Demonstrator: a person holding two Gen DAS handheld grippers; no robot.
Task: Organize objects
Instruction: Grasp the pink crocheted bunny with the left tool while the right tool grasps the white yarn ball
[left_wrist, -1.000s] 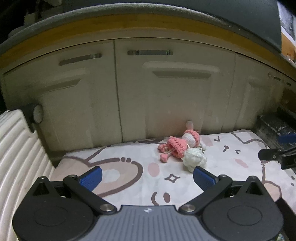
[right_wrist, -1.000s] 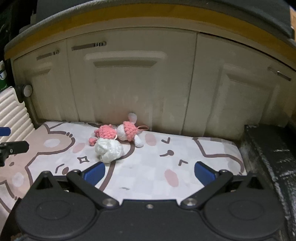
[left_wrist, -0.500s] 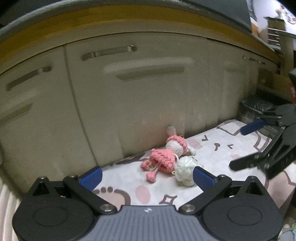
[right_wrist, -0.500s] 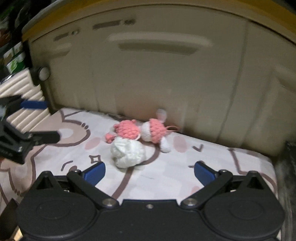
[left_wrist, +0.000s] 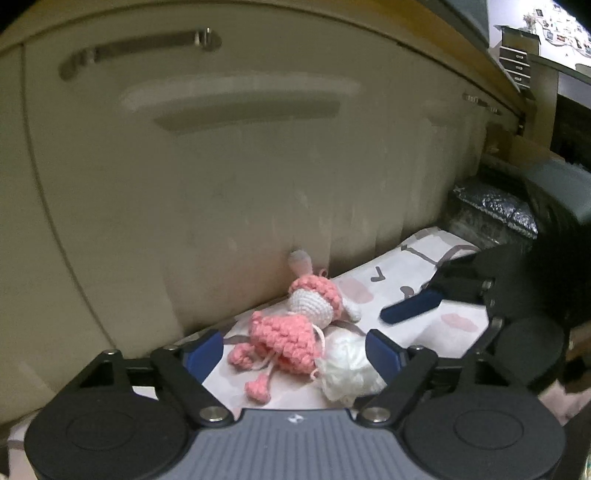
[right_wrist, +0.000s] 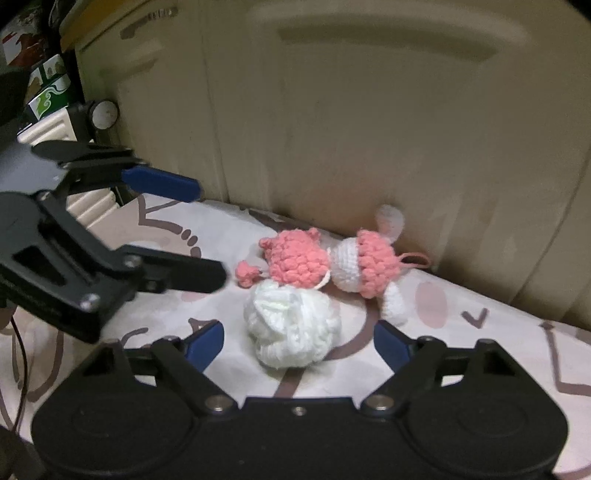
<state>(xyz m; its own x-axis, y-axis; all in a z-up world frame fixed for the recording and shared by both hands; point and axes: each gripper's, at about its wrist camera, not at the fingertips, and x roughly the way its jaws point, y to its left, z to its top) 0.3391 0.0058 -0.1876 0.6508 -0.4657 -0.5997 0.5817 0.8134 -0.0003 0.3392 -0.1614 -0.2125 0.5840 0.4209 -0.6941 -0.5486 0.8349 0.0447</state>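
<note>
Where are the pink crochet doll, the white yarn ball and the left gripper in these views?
pink crochet doll (right_wrist: 295, 260), right wrist view, on its pink dress.
white yarn ball (right_wrist: 291, 325), right wrist view, middle of the ball.
left gripper (left_wrist: 293, 349), left wrist view, midway between its blue fingertips.

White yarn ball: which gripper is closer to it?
Right, narrowly. The right gripper, jaws just closing, straddles the white yarn ball without pressing it. The left gripper, also closing, straddles the pink doll; the ball sits beside one finger.
</note>
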